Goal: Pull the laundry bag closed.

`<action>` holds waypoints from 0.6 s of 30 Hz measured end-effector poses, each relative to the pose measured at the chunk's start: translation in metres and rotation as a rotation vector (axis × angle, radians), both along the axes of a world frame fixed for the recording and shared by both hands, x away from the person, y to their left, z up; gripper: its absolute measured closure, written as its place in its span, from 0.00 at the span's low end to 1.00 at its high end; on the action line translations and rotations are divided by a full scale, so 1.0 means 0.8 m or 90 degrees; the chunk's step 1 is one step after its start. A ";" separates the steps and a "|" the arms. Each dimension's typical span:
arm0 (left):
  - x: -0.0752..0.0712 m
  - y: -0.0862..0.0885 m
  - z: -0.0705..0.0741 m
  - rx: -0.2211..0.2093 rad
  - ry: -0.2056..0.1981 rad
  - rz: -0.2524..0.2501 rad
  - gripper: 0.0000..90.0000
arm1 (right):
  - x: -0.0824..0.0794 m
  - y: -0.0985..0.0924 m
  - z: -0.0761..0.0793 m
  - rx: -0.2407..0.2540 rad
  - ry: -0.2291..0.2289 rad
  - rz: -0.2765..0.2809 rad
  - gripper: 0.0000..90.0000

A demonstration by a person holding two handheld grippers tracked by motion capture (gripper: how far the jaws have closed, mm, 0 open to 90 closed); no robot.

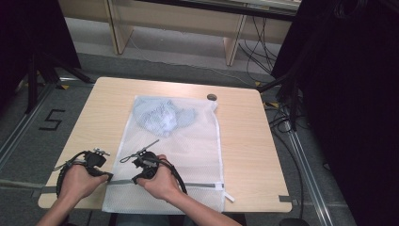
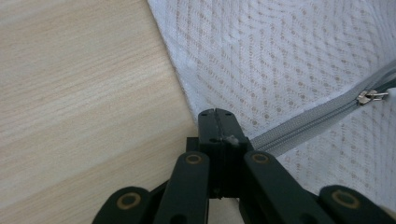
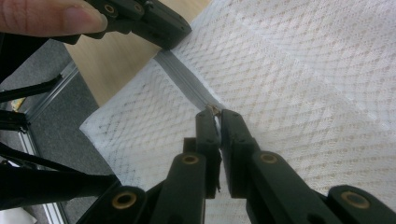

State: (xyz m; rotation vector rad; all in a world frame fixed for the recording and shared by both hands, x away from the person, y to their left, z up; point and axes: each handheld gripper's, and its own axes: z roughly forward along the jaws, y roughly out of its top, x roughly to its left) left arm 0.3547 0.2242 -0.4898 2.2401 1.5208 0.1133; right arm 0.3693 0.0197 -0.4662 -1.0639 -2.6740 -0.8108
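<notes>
Basically, left hand-held gripper clamps the mesh bag's zipper end; right hand-held gripper pinches the zipper pull. Pull straight along, keeping it taut.

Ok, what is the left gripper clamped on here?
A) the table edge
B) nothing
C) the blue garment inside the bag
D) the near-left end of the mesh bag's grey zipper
D: the left gripper is shut on the end of the grey zipper at the white mesh laundry bag edge.
</notes>
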 end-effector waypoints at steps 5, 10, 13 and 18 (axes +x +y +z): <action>0.000 -0.002 -0.001 -0.005 -0.004 0.008 1.00 | 0.000 -0.001 0.003 -0.008 -0.003 -0.004 0.97; 0.000 0.000 0.000 0.002 0.000 -0.002 1.00 | 0.000 -0.003 0.004 -0.004 -0.005 0.001 0.97; 0.000 -0.001 0.000 0.003 0.001 -0.002 1.00 | -0.001 -0.004 0.004 -0.007 -0.002 -0.004 0.97; 0.000 -0.001 0.000 0.003 0.001 -0.002 1.00 | -0.001 -0.004 0.005 -0.006 -0.006 -0.003 0.97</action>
